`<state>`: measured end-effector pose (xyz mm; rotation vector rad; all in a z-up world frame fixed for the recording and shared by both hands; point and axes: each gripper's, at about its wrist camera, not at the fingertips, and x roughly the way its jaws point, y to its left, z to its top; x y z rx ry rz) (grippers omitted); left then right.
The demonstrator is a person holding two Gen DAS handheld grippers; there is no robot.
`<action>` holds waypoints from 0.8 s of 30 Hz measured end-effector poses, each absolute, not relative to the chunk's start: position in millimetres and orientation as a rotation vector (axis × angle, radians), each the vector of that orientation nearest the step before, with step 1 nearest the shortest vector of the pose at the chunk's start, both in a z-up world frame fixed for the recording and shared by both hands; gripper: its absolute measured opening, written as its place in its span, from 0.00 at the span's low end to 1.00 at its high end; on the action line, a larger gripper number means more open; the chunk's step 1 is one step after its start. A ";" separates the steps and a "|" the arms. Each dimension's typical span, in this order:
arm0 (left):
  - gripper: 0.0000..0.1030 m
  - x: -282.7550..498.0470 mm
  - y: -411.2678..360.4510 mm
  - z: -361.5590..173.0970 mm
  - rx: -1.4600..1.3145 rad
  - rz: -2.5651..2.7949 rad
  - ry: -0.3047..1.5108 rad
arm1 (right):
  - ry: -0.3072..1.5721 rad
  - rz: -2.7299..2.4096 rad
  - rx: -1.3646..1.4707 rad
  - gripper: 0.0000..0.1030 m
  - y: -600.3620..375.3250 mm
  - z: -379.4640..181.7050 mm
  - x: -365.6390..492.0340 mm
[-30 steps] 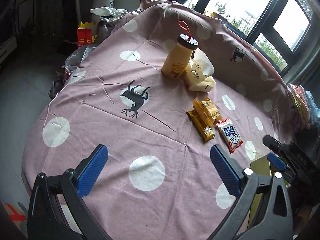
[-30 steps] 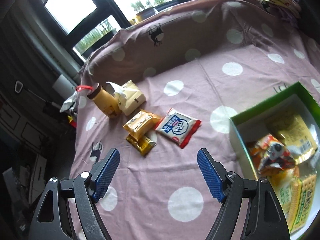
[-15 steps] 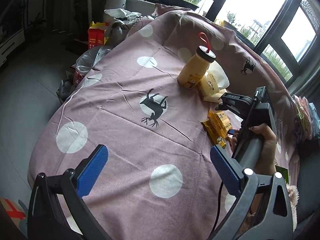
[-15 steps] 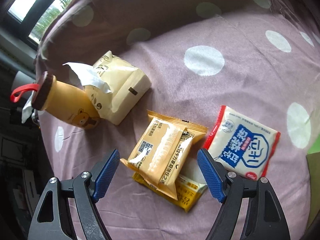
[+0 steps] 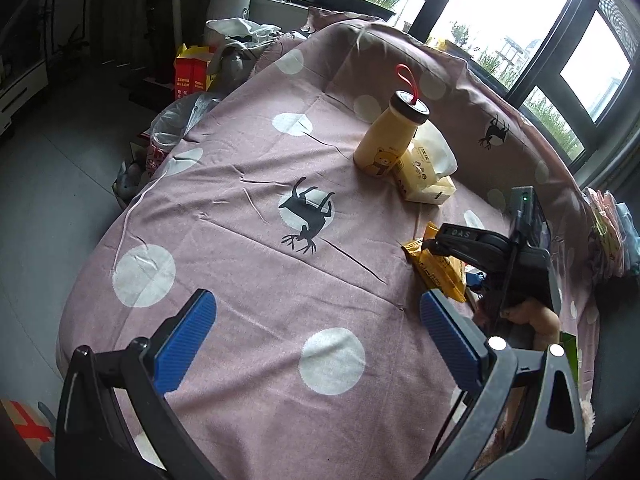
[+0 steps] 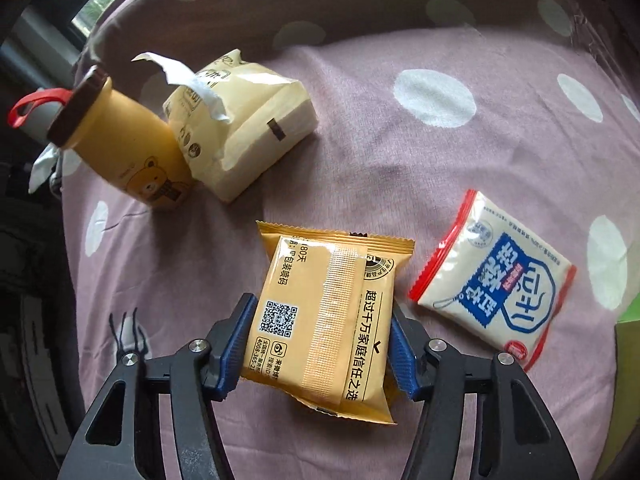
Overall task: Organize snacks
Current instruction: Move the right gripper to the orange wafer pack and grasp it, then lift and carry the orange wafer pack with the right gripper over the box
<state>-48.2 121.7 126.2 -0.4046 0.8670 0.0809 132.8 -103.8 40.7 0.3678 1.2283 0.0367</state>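
A stack of orange snack packets lies on the pink dotted cloth. The top orange packet sits between my right gripper's blue pads. The jaws are closing, and both pads touch the packet's side edges. A second orange packet shows underneath it. To the right lies a red, white and blue packet. In the left wrist view the right gripper's body covers most of the orange packets. My left gripper hovers open over bare cloth, with nothing between its fingers.
A yellow bear bottle with a red loop stands beside a tissue pack at the back. A green box corner shows at the right edge. Bags and boxes stand on the floor beyond the cloth's far left.
My right gripper came down from over the green box onto the orange packets, and its jaws narrowed around the top one. The left gripper shifted slightly and stayed open.
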 end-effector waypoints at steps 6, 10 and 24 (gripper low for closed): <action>0.99 -49.0 114.5 125.1 -0.375 0.089 0.871 | 1.238 0.246 0.270 0.60 -115.4 54.7 43.8; 0.99 -50.6 105.5 123.8 -0.338 0.094 0.875 | 1.241 0.275 0.187 0.60 -136.6 53.7 -10.4; 0.99 -53.0 41.0 98.5 -0.257 -0.102 0.998 | 1.107 0.238 0.155 0.60 -185.5 62.7 -53.7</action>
